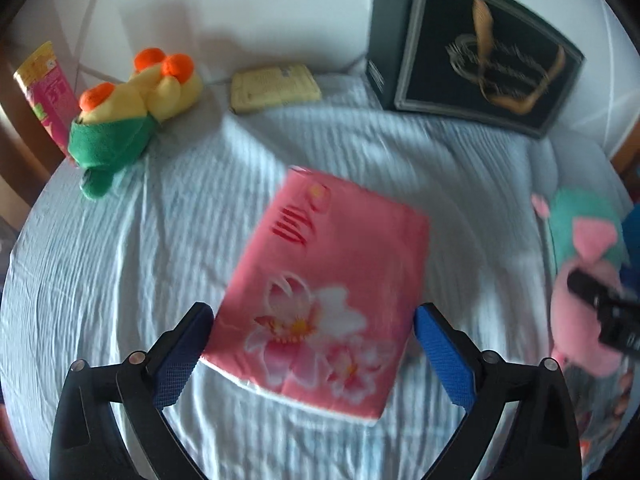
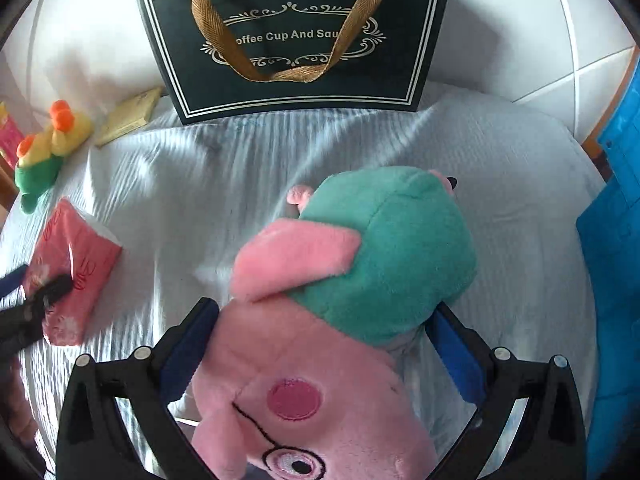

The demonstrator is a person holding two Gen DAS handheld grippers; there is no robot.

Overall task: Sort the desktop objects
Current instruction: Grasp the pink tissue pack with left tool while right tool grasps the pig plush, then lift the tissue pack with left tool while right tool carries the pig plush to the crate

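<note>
A pink tissue pack (image 1: 320, 284) with flower print lies on the pale blue cloth (image 1: 120, 264). My left gripper (image 1: 314, 312) is open and straddles its near end; the left pad (image 1: 180, 360) touches the pack's edge, and the right pad stands just clear. A pink pig plush in a teal dress (image 2: 384, 248) lies between the fingers of my right gripper (image 2: 324, 308), which is spread wide, with both pads against its sides. The right wrist view also shows the tissue pack (image 2: 80, 264) at the left under the left gripper (image 2: 36, 300).
A dark gift bag (image 2: 296, 40) with gold ribbon handles stands at the back. Far left lie a green-and-yellow plush (image 1: 128, 116), a yellowish flat box (image 1: 276, 88) and a pink carton (image 1: 48, 88). A blue bin (image 2: 616, 240) stands at the right edge.
</note>
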